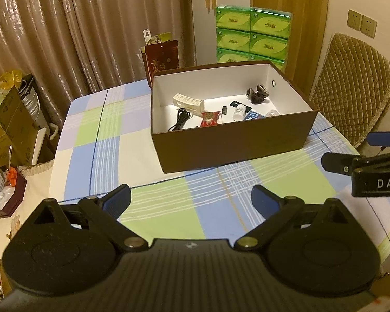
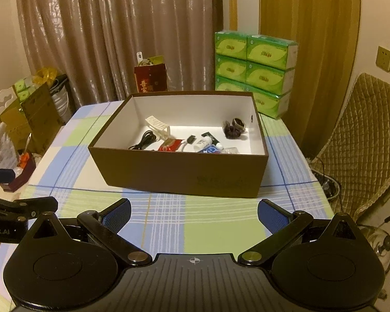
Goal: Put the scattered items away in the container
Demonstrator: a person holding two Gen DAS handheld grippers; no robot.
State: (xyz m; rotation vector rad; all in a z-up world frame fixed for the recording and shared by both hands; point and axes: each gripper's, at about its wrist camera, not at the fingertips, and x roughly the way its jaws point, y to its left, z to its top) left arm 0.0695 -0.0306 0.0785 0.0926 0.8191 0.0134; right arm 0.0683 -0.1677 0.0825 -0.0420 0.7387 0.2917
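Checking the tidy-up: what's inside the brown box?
Brown box holds a black cable, white clip, red packet, white bottle, dark bundle. Its near wall hides the front floor.

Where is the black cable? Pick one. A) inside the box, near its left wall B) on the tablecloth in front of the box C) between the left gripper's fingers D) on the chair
A: the cable lies coiled on the white floor of the box, close to its left wall, beside the other items.

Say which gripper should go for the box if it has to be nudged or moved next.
Right, by a small margin. The right gripper faces the brown box almost head-on and centred. From the left gripper the box sits off to the right. Both grippers are open, empty, and hover over the checked tablecloth.
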